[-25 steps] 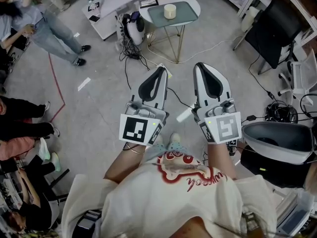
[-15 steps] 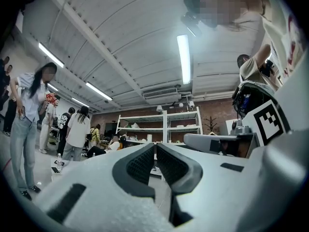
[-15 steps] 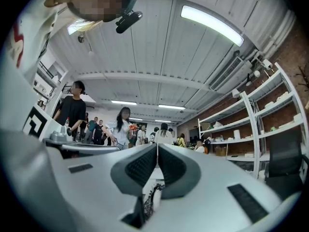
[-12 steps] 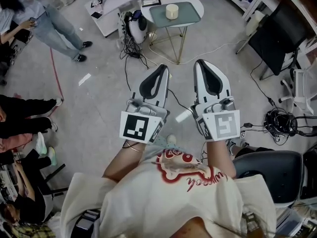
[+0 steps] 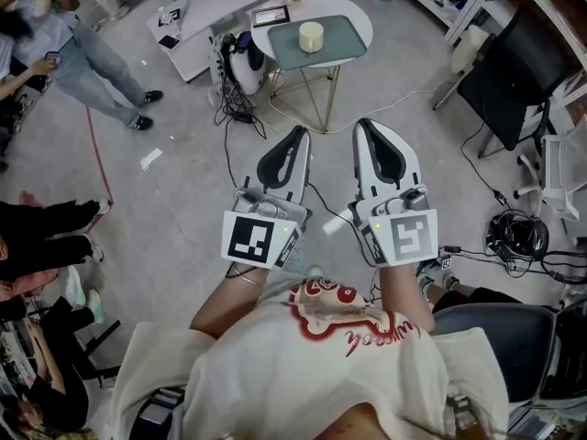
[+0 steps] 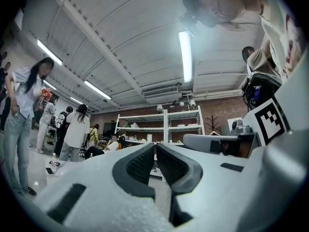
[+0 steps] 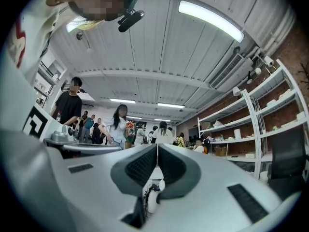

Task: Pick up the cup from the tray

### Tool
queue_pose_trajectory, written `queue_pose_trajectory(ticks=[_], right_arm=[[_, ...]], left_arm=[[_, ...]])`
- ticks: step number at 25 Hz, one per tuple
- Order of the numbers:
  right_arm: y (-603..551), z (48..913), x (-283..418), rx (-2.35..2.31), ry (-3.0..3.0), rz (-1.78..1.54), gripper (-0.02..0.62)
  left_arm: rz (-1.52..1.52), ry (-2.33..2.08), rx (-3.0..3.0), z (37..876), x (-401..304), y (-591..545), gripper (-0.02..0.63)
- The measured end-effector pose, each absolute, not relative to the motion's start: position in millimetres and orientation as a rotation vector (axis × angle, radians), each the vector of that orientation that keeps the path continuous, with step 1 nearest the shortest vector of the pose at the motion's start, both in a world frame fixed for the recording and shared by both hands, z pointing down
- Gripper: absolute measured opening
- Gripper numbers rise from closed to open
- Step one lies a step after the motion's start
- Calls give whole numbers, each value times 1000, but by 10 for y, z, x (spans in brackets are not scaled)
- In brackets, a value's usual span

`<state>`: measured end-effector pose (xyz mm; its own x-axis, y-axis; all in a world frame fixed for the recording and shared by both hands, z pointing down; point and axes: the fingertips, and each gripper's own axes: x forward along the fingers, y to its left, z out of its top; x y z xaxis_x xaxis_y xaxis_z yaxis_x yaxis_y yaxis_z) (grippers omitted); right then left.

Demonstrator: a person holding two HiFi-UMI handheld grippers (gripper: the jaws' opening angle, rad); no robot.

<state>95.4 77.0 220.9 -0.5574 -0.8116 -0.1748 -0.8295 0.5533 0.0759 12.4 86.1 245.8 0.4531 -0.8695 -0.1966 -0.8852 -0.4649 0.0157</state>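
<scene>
A cream cup [image 5: 311, 37] stands upright on a grey-green tray [image 5: 344, 40], on a small round white table far ahead in the head view. Both grippers are held side by side at chest height, well short of the table and pointing toward it. The left gripper [image 5: 301, 133] has its jaws together with nothing between them; in its own view the left gripper [image 6: 155, 146] points out at shelves across the room. The right gripper [image 5: 364, 126] is likewise shut and empty, and in its own view the right gripper [image 7: 157, 147] faces people in the room. Neither gripper view shows the cup.
Tangled cables [image 5: 240, 108] and a white device [image 5: 248, 60] lie on the floor by the table's left. A long white bench [image 5: 197, 7] stands beyond. People [image 5: 87, 49] stand and sit at the left. A black chair [image 5: 509, 71] and shelving are at the right.
The table with the cup has come slightly nearer and lower in the head view, and the chair at the right has slid back. Both grippers stay shut and side by side.
</scene>
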Motion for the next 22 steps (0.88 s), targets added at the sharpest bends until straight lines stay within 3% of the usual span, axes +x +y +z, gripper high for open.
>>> queue_pose_trajectory(ticks=[13,22], right_arm=[[-1024,2098,339,-1491,2590,226,26],[-1691,2131,225,-1549,2561,202,26]], left_arm=[[249,1488,-2664,2420,-449,-1015,26],[235,1462,-2706,2508,-567,-1737,26]])
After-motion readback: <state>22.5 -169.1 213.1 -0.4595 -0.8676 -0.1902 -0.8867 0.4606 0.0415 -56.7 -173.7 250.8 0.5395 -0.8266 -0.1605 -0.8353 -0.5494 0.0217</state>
